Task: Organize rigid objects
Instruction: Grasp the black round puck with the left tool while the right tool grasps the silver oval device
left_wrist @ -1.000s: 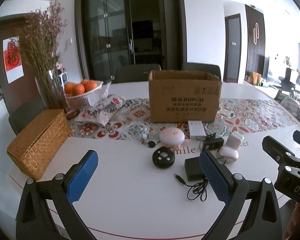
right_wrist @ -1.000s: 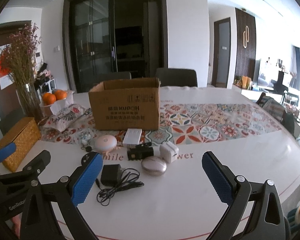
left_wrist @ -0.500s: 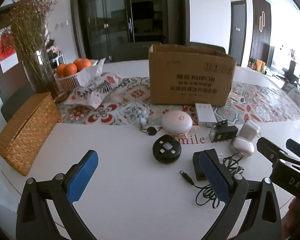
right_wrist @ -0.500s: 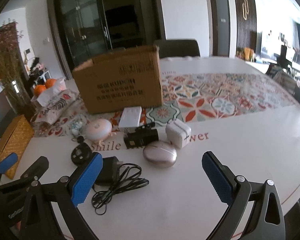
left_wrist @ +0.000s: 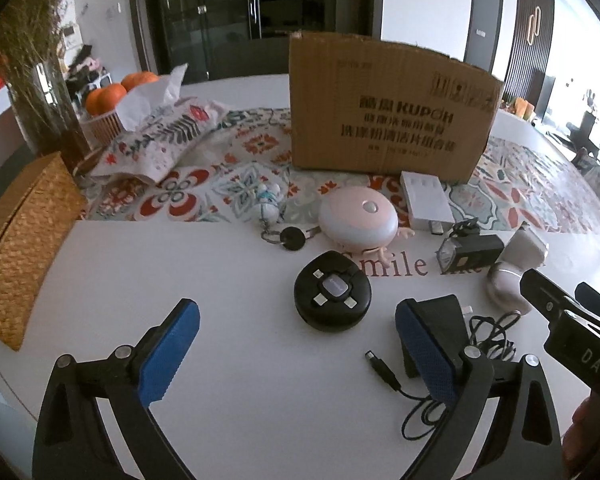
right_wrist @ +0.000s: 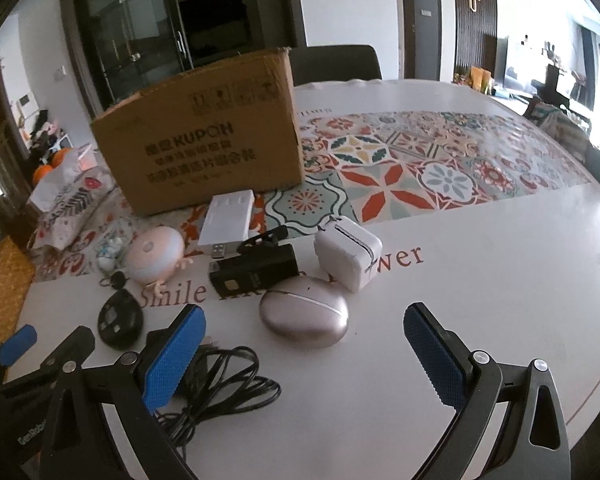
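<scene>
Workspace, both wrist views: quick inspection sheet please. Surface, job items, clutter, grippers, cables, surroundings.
Surface: white table with a patterned runner.
Job's things: cardboard box, top open; in front of it lie a pink round device, black round puck, flat white box, black rectangular gadget, white cube, metallic oval case, key ring.
Clutter: wicker box, floral pouch, oranges.
Grippers: left gripper open, empty; right gripper open, empty.
Cables: black adapter with loose coiled cord.
Surroundings: dark glass doors, chair.
</scene>
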`<move>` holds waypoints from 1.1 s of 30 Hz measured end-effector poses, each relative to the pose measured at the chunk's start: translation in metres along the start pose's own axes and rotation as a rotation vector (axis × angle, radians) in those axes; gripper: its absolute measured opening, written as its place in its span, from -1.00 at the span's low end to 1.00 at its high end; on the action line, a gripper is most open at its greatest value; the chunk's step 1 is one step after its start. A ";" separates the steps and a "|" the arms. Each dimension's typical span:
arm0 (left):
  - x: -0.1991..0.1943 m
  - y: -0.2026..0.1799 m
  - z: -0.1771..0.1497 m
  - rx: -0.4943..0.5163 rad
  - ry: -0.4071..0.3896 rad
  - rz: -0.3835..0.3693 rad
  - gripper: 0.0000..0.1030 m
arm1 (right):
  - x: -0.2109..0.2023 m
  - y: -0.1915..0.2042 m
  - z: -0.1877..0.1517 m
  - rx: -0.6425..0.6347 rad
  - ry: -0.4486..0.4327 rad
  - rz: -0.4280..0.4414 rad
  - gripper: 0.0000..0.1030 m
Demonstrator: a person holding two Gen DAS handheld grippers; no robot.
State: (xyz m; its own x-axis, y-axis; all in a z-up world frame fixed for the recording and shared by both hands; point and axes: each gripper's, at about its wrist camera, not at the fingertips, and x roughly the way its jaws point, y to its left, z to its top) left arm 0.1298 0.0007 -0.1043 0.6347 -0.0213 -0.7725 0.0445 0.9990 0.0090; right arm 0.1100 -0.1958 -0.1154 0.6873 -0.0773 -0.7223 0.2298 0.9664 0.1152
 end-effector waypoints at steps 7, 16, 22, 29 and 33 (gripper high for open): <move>0.020 -0.004 0.005 0.020 0.037 -0.015 0.90 | 0.021 -0.004 0.002 0.027 0.046 -0.031 0.90; 0.044 -0.006 0.007 0.025 0.084 -0.018 0.82 | 0.041 -0.007 0.001 0.047 0.092 -0.051 0.82; 0.056 -0.005 0.006 0.027 0.108 -0.036 0.66 | 0.048 -0.006 0.001 0.047 0.107 -0.062 0.74; 0.066 -0.006 0.004 0.019 0.134 -0.068 0.48 | 0.050 -0.004 0.000 0.038 0.107 -0.055 0.61; 0.065 -0.006 0.005 0.029 0.122 -0.070 0.36 | 0.053 -0.002 0.000 0.025 0.113 -0.044 0.48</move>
State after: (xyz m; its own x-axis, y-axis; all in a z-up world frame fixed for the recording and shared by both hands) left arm 0.1746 -0.0073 -0.1519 0.5310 -0.0841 -0.8432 0.1087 0.9936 -0.0306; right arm 0.1455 -0.2014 -0.1539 0.5940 -0.0903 -0.7994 0.2765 0.9561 0.0974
